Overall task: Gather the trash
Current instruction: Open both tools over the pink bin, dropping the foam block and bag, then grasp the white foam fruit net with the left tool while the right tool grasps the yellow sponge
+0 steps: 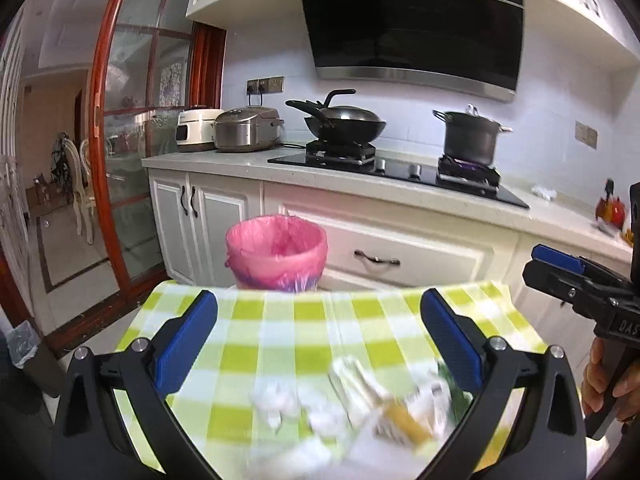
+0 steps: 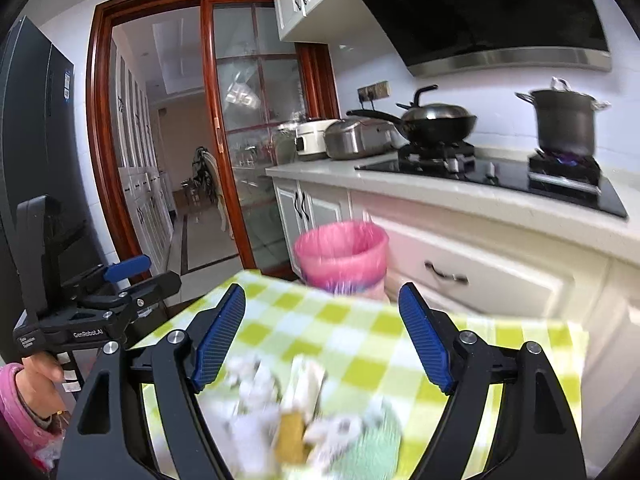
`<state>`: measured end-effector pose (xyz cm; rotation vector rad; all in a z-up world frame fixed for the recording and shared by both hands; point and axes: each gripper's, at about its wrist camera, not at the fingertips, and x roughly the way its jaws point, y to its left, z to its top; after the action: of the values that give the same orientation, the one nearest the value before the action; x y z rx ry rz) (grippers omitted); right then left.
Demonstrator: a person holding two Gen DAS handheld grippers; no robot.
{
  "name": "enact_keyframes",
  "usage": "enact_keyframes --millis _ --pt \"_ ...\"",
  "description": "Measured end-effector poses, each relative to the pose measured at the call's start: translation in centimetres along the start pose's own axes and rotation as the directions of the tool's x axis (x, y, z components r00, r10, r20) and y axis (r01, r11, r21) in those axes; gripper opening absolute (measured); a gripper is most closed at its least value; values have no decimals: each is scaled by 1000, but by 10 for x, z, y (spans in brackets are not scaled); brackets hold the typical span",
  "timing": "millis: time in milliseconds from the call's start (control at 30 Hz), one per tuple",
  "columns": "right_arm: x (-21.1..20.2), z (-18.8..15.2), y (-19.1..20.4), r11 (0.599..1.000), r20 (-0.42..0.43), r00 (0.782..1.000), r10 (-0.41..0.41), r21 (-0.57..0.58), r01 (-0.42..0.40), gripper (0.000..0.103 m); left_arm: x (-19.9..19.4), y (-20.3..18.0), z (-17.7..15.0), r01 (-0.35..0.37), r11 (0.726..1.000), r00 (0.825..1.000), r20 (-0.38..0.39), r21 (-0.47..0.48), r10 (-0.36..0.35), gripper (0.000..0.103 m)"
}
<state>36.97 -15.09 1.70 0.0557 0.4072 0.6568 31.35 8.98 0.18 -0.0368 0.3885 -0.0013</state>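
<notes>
A small table with a green-and-white checked cloth (image 1: pixel 304 332) carries a blurred heap of trash (image 1: pixel 360 404): crumpled white paper and a yellow-brown piece. The heap also shows in the right wrist view (image 2: pixel 288 412), with a pale green wrapper (image 2: pixel 372 444) beside it. A bin lined with a pink bag (image 1: pixel 276 252) stands on the floor beyond the table's far edge, also in the right wrist view (image 2: pixel 342 256). My left gripper (image 1: pixel 320 340) is open above the cloth, trash low between its arms. My right gripper (image 2: pixel 322 336) is open and empty above the heap.
White base cabinets (image 1: pixel 400 248) and a counter run behind the bin. A stove (image 1: pixel 400 168) holds a wok (image 1: pixel 344 120) and a pot (image 1: pixel 472 136) over a lit flame. Two rice cookers (image 1: pixel 244 128) stand left. A glass sliding door (image 1: pixel 136 152) and a dark fridge (image 2: pixel 40 128) are at left.
</notes>
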Motion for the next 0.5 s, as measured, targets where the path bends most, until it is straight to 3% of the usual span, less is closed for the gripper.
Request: enact_keyframes --millis 267,500 --pt "-45 -77 18 999 -80 996 -42 19 44 77 -48 -18 -71 -14 999 998 -57 -41 12 98" --pt "-54 -147 30 996 -192 978 -87 -9 86 79 -53 -28 -122 -18 999 991 -136 -28 14 98"
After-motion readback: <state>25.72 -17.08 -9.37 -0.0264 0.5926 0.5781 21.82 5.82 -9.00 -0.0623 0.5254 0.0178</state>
